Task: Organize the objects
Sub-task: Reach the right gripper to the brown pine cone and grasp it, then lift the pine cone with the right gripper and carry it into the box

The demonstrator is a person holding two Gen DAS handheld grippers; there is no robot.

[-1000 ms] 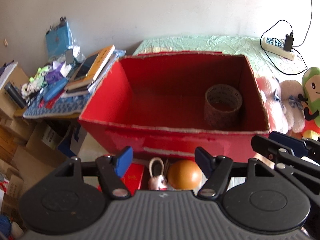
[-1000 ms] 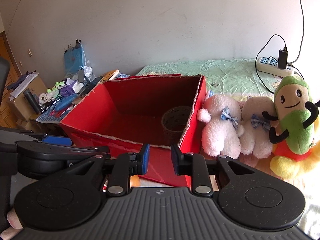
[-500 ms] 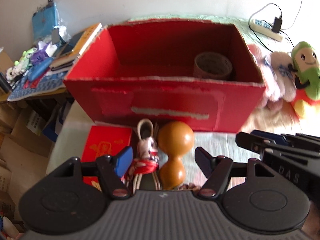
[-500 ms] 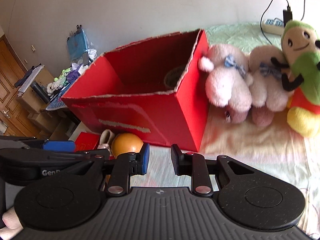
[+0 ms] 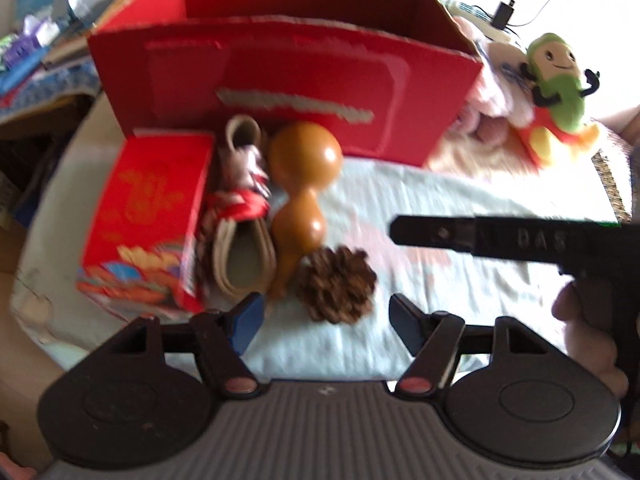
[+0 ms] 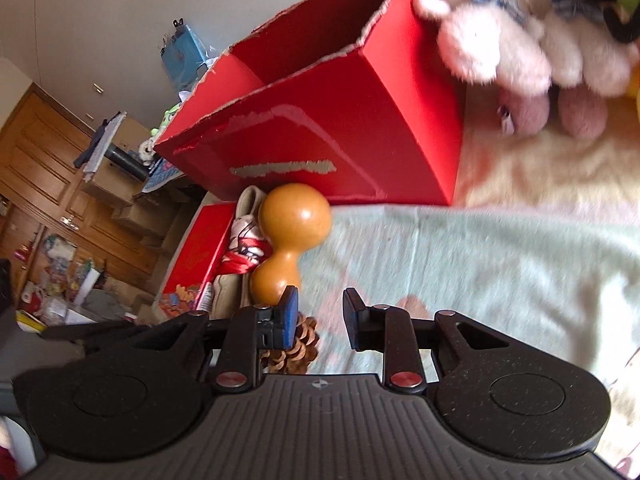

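Left wrist: left hand-held gripper [image 5: 325, 318] hangs spread and empty over the pinecone [image 5: 337, 285]; gourd [image 5: 301, 192] beside it; right hand-held gripper [image 6: 319, 316] parted, grasping nothing.

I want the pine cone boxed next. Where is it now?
In the left wrist view, the pine cone lies on the bedsheet near the open left gripper, beside the gourd's narrow end.

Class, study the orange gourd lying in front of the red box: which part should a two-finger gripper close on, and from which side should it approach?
Probably the narrow waist of the gourd, coming from above. It lies flat with its big bulb toward the red box; the smooth round bulbs could slip out, while the waist is slimmer. Fingers would straddle it sideways, though the bundled strap crowds one side.
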